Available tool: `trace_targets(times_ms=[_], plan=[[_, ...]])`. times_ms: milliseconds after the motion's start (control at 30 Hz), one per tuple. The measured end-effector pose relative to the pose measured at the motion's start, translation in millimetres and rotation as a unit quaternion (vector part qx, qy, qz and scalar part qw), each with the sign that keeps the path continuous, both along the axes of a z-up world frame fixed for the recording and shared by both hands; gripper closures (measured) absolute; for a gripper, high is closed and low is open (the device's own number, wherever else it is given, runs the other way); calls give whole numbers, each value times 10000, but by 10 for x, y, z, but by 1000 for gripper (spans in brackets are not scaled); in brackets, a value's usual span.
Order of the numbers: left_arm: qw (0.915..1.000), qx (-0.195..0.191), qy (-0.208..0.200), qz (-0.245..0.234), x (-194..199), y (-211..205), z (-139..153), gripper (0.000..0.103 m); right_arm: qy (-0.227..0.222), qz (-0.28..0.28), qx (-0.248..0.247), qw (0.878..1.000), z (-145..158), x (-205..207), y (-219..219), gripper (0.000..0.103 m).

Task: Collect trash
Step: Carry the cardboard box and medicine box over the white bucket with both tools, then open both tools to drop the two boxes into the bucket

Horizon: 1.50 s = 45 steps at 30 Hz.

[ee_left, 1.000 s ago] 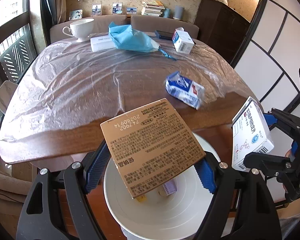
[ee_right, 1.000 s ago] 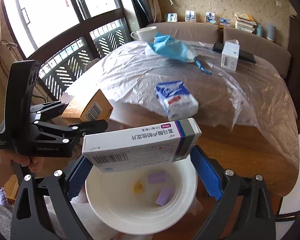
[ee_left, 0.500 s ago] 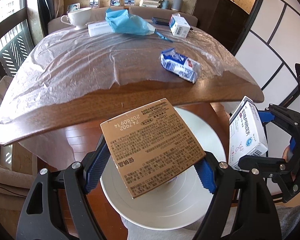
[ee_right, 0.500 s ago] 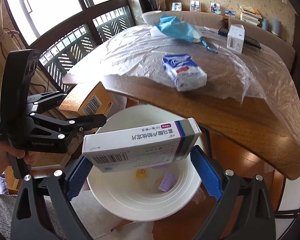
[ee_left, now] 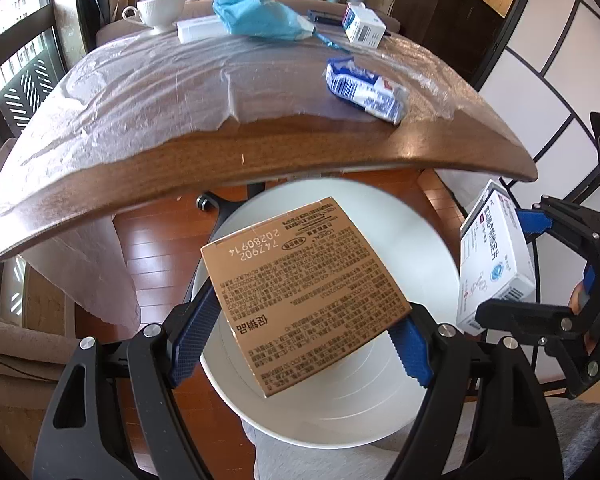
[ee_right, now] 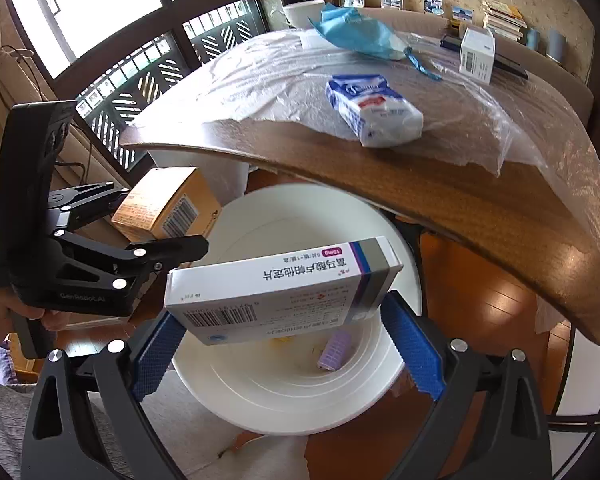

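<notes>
The left tongs (ee_left: pixel 300 328) clench a tan carton (ee_left: pixel 306 296) printed "L'OREAL" and "20280914 74Z902", held over the white bin (ee_left: pixel 428 240). The right tongs (ee_right: pixel 286 344) grasp a white medicine box (ee_right: pixel 280 284) with Chinese lettering, a barcode and a purple band, also above the bin, where a lilac scrap (ee_right: pixel 334 354) lies. On the wooden surface (ee_left: pixel 300 160), partly under clear plastic sheeting (ee_left: pixel 140 88), rest a blue-and-white packet (ee_left: pixel 366 92), a blue bag (ee_left: pixel 256 16), a small white box (ee_left: pixel 362 28) and a teacup (ee_left: pixel 158 10). Books and photos line the far wall.
</notes>
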<state>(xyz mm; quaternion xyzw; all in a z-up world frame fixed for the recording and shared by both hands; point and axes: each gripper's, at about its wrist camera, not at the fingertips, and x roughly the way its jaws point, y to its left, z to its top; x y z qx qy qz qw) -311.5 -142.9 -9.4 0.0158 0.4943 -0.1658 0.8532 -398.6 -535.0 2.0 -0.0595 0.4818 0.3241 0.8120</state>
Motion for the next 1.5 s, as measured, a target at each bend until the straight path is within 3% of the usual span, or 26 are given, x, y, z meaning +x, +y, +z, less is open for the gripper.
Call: trace_targets(times_ms=[433, 933, 1500], plan=[[9994, 217, 249, -36, -41, -42, -295, 23, 141, -14, -245, 9996, -257, 21, 24, 9], [9971, 505, 548, -140, 197, -171, -674, 23, 341, 132, -563, 9977, -639, 78, 187, 9], [9949, 635, 764, -170, 316, -217, -871, 23, 472, 100, -692, 9964, -764, 179, 270, 9]])
